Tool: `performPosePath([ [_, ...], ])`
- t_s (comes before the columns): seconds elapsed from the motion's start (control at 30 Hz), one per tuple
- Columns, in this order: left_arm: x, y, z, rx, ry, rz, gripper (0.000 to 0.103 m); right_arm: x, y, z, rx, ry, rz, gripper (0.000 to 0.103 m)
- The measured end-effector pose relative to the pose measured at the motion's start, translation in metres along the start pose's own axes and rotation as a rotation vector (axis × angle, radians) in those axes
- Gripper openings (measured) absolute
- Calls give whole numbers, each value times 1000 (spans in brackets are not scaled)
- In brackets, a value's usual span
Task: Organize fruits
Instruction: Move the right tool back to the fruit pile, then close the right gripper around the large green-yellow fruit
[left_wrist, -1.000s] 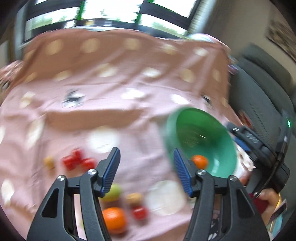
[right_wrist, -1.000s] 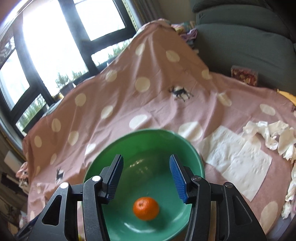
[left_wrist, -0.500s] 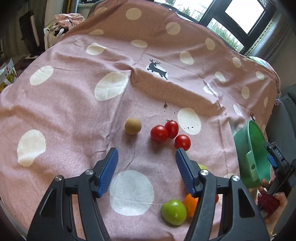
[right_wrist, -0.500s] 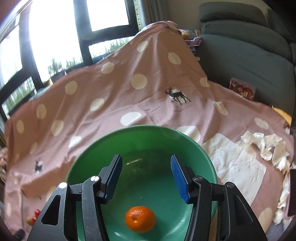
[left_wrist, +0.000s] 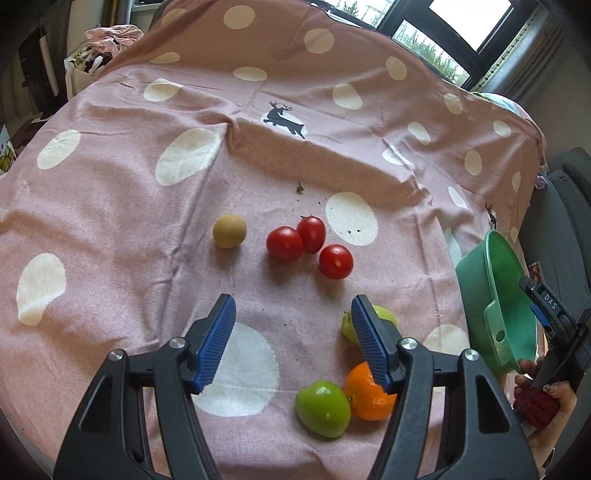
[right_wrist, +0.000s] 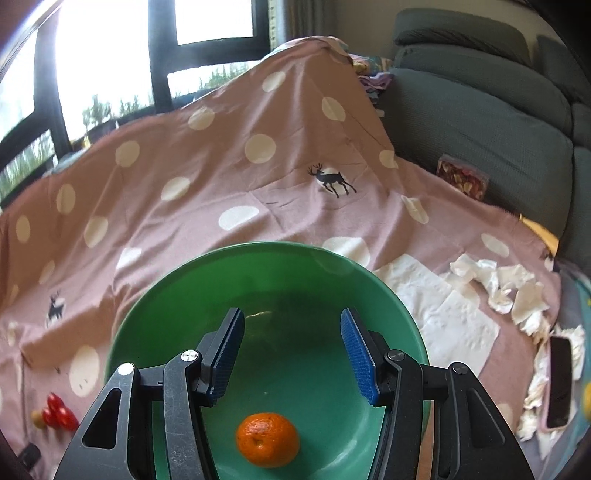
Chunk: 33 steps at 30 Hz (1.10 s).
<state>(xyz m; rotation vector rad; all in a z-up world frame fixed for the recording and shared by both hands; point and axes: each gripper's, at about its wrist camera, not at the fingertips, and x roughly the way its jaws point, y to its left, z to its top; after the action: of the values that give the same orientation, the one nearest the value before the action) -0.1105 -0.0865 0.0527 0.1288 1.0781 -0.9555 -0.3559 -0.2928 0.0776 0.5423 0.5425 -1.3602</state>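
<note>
My left claw hung apart, empty, low in frame; I judged the nearest red tomato wanted centring before squeezing. Right claw, apart, overhung the green bowl.

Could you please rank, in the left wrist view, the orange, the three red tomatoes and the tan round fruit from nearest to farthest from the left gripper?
Measured from the left gripper:
1. Orange, just beside its right finger.
2. Red tomatoes, ahead, centre.
3. Tan round fruit, ahead, to the left; nearly level with the tomatoes.
</note>
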Motion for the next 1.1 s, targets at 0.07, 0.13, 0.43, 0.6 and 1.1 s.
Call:
performPosePath([
  [0.07, 1, -2, -1, 4, 7, -12, 65, -9, 7, 0, -44, -2, 17, 55],
  [0.13, 2, -4, -1, 5, 10, -20, 65, -23, 11, 1, -67, -22, 68, 55],
  [0.43, 7, -5, -4, 5, 27, -57, 65, -58, 67, -11, -142, 146, 581, 55],
  [0.6, 14, -8, -6, 14, 52, -72, 65, -43, 106, -30, -198, 309, 693, 55],
  [1.1, 27, -26, -12, 75, 63, -98, 62, -6, 143, -61, -219, 503, 688, 50],
])
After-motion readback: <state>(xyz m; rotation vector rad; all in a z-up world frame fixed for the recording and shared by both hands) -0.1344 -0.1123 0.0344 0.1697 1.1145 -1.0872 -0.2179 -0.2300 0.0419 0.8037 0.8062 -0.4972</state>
